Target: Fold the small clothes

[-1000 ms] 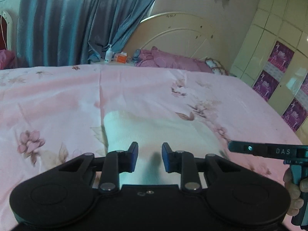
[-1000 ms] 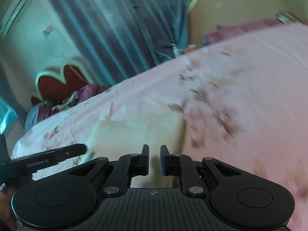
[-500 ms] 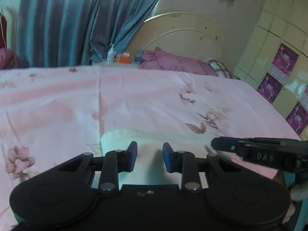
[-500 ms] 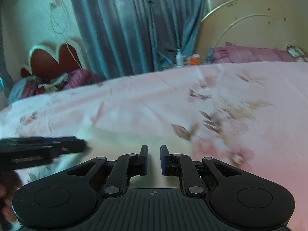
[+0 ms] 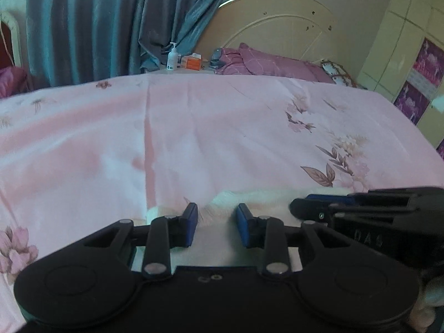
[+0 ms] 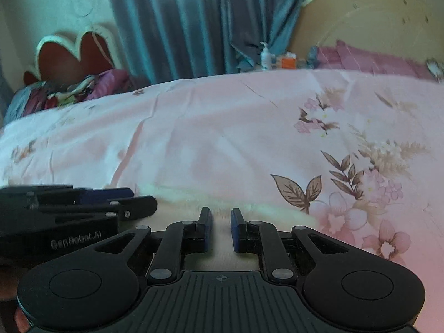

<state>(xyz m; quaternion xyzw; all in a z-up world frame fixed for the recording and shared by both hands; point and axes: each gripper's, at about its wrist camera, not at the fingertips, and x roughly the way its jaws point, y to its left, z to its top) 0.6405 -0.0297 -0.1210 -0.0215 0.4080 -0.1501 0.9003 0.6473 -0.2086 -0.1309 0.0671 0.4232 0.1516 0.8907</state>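
A bedroom: a wide bed covered by a pink floral bedsheet (image 5: 211, 138) fills both views, backed by a cream arched headboard (image 5: 277, 27) and long blue-grey curtains (image 5: 105, 22). Purple pillows (image 5: 266, 62) lie at the head of the bed. Beside them, on a surface behind the bed, stand a white pump bottle (image 5: 172, 59) and an orange box (image 5: 191, 62). Cream wardrobe doors with purple pictures (image 5: 416, 83) close the right edge of the left wrist view; a second, red scalloped headboard (image 6: 75, 52) with a heap of coloured bedding (image 6: 69, 91) shows at the left of the right wrist view.

The small white garment (image 5: 249, 202), soft and pale, lies flat on the sheet at the near edge of the bed, directly under both tools. The left claw (image 5: 216, 226) hovers over the garment's left part with its blue pads narrowly apart and opening; cloth shows in the gap, but no pad presses on it. The right claw (image 6: 221, 229) points down at the garment's right part, its fingers set to a narrow slit with only flat cloth visible beyond them; nothing is pinched. Each tool's black body intrudes into the other's view from the side, hiding part of the garment's near edge; fingers of a hand (image 5: 433, 291) show at the lower right corner of the left wrist view.
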